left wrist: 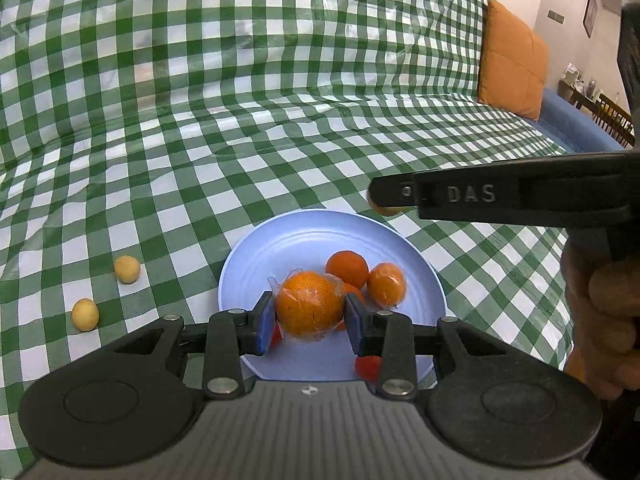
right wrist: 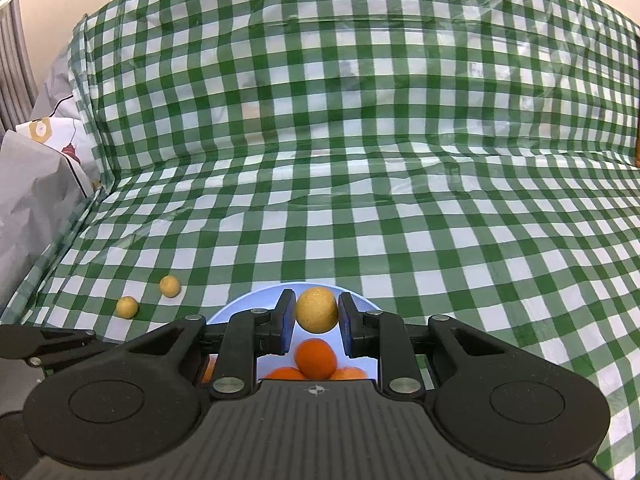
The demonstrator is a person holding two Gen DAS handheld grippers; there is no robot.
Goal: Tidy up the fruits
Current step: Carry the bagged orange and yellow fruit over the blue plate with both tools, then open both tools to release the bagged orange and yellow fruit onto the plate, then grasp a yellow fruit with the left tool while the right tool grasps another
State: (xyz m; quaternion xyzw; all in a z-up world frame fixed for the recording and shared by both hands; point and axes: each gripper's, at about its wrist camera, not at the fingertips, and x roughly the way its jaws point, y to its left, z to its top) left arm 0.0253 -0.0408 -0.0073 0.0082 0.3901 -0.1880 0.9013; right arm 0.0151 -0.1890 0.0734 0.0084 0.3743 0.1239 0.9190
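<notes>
A light blue plate (left wrist: 280, 248) lies on the green checked cloth and holds several oranges (left wrist: 347, 269), some in clear wrap. My left gripper (left wrist: 310, 314) is shut on a plastic-wrapped orange (left wrist: 310, 306) just above the plate. My right gripper (right wrist: 316, 314) is shut on a small yellow round fruit (right wrist: 316, 309) and holds it over the plate's (right wrist: 240, 308) far rim, above the oranges (right wrist: 316, 358). The right gripper also reaches in from the right in the left wrist view (left wrist: 384, 196).
Two small yellow fruits (left wrist: 127, 269) (left wrist: 85, 314) lie on the cloth left of the plate; they also show in the right wrist view (right wrist: 170, 286) (right wrist: 127, 307). An orange cushion (left wrist: 512, 60) stands at the far right. Grey paper bags (right wrist: 36, 184) stand at the left edge.
</notes>
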